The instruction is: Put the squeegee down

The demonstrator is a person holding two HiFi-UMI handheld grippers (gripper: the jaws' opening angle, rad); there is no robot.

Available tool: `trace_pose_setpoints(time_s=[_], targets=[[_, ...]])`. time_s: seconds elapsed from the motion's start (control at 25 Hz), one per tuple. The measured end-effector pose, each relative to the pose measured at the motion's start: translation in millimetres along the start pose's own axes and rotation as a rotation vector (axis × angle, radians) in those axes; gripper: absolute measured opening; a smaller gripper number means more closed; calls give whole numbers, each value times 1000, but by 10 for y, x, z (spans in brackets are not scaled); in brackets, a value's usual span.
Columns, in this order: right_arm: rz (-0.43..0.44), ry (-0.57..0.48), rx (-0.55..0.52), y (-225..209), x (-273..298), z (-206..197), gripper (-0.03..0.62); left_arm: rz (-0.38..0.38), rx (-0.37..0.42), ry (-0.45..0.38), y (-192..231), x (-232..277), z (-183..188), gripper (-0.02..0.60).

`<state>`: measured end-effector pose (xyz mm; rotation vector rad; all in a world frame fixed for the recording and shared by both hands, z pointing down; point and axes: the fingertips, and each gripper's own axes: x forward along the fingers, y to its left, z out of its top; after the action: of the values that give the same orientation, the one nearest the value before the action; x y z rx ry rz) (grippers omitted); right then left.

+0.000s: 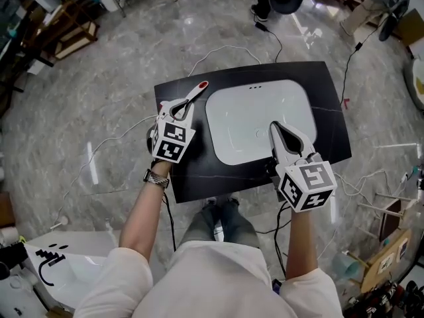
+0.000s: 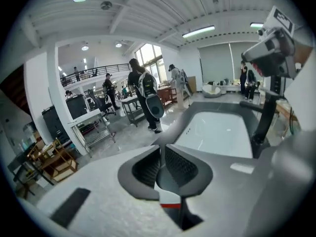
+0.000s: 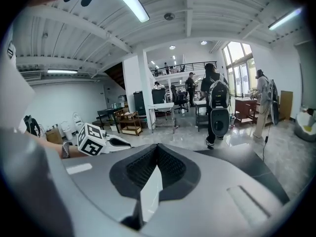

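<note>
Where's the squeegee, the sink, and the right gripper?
squeegee (image 1: 201,87), head view, its red tip.
sink (image 1: 246,119), head view, bare basin floor.
right gripper (image 1: 276,128), head view, between its fingertips.

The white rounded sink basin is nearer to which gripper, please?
Right. The right gripper hangs over the white basin; the left gripper is beside its left rim.

No legible text, no brands, no numbers

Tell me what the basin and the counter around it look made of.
Basin: glossy white, likely glazed ceramic, given soft reflections on its smooth curve. Counter: black slab with faint pale lines, perhaps stone or laminate.
</note>
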<state>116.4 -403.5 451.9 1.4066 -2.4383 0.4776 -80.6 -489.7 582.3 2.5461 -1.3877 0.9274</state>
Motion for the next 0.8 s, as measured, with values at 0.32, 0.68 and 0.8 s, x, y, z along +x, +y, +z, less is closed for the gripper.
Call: trace_pose_setpoints(time_s=[0.32,0.68,0.8], targets=[[21,-77,-67,202,-406,471,6,14,-79,-227,-282,-1090,812,8],[46,-173,-135,497,-918,919,6,51,-45,-409,-472,-2212,1540,6],[52,-200,-145,599,-1050,1028,5,79,-20,-461,-497,-2520,1717,6]])
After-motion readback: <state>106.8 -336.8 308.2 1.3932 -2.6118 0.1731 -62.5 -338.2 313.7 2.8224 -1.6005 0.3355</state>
